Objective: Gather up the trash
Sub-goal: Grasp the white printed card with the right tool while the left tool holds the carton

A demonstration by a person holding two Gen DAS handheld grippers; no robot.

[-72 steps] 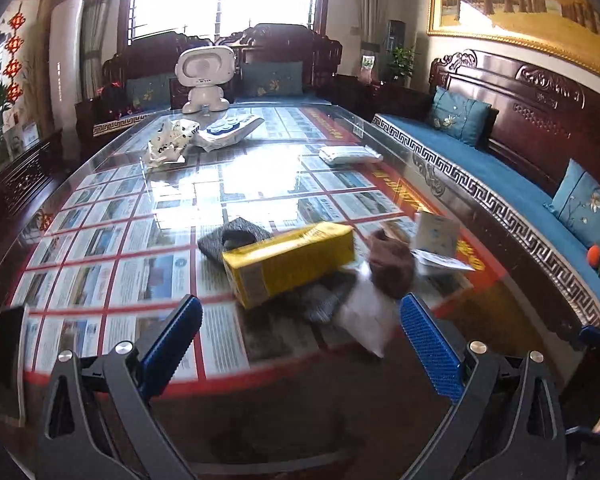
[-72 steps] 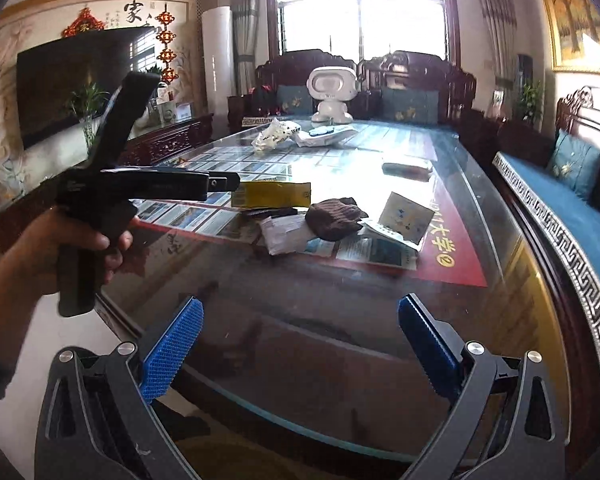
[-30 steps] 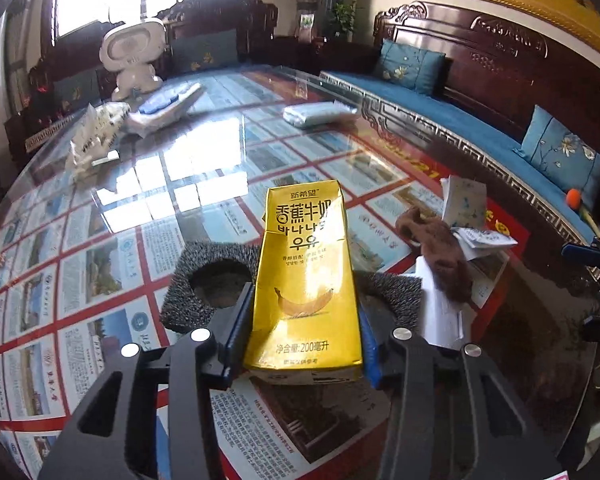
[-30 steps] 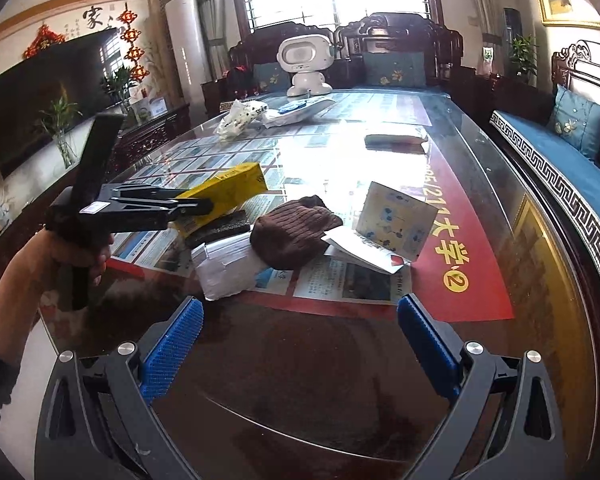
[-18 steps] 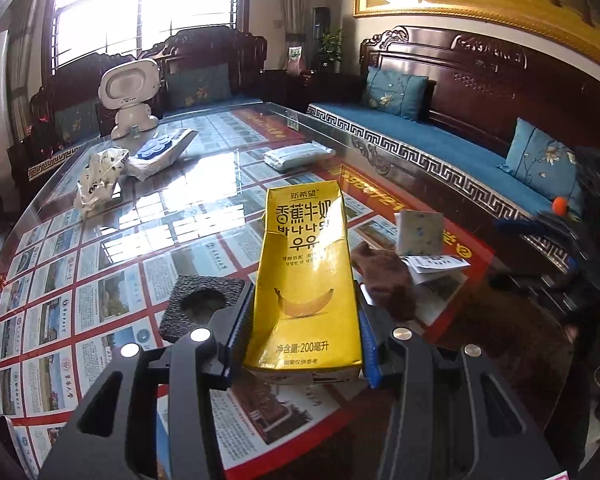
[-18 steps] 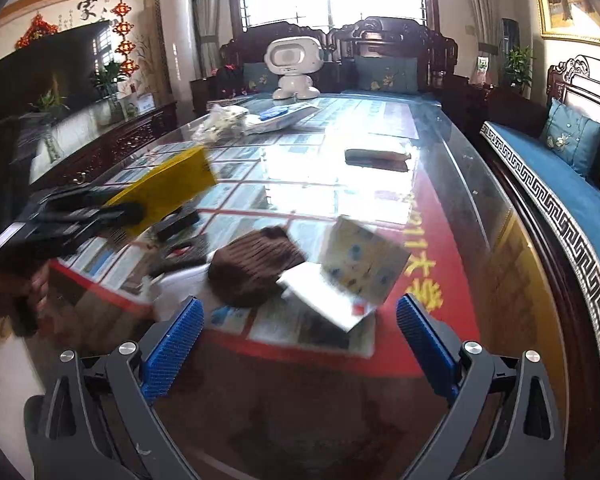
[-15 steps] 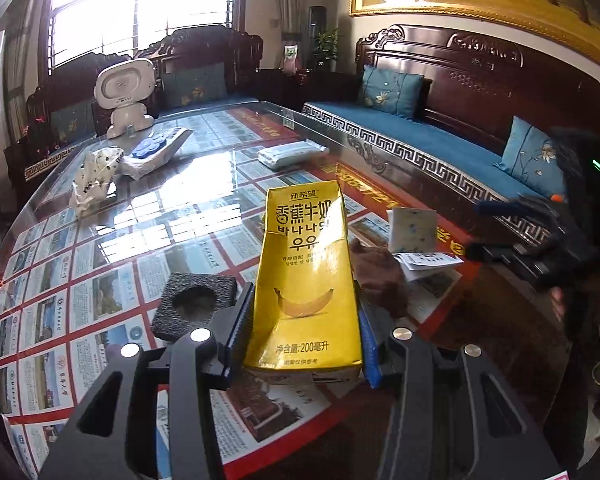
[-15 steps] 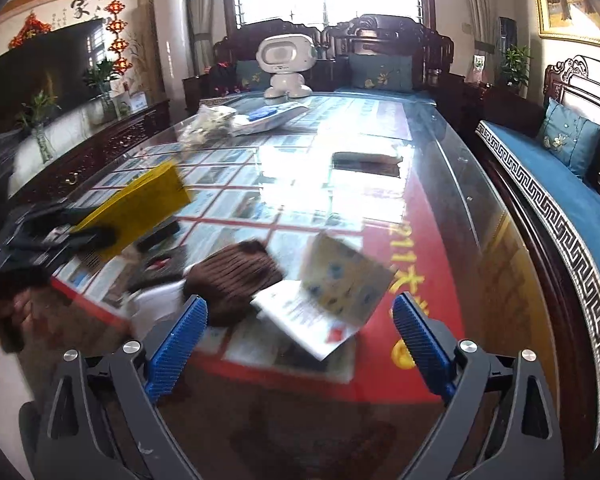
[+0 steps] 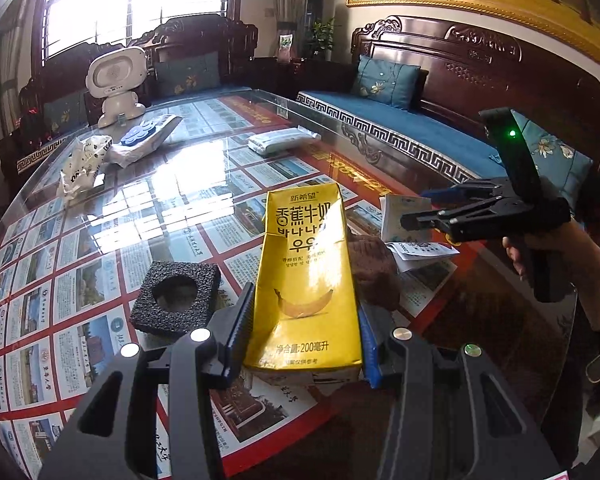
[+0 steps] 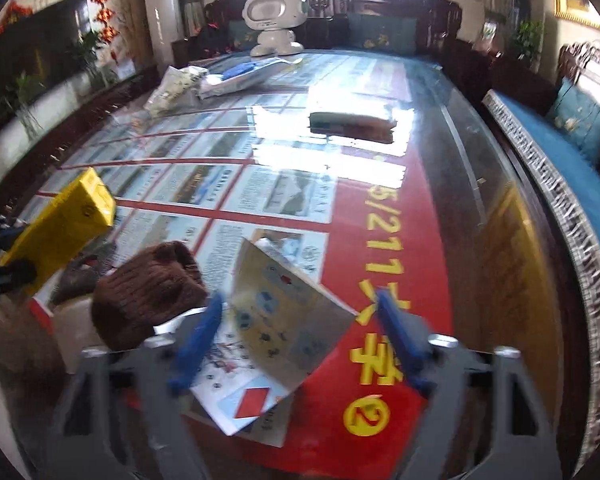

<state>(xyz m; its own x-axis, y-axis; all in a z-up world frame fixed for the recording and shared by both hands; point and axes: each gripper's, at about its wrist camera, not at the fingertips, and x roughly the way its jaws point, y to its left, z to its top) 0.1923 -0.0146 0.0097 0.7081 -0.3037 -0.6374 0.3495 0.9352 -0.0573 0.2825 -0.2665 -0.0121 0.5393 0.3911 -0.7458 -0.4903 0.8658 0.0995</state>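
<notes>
Swinging in from the table edge, the right gripper (image 10: 300,332) has its jaws closing around, not yet pressing, the tilted pale printed paper leaflet (image 10: 284,324) straight ahead, while the left gripper (image 9: 302,336) clamps the yellow banana-milk carton (image 9: 306,276).

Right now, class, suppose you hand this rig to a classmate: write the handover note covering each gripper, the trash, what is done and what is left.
Left gripper: shut on the yellow banana-milk carton, held up off the glass-topped table.
Right gripper: jaws have just been closing around the folded printed paper leaflet; the pads are not yet pressing on it.
On the table: brown knitted cloth beside the leaflet, black foam block with a round hole.
Done: carton picked up.
Left: grip the leaflet, then probably the cloth and foam. No bin is in view.
</notes>
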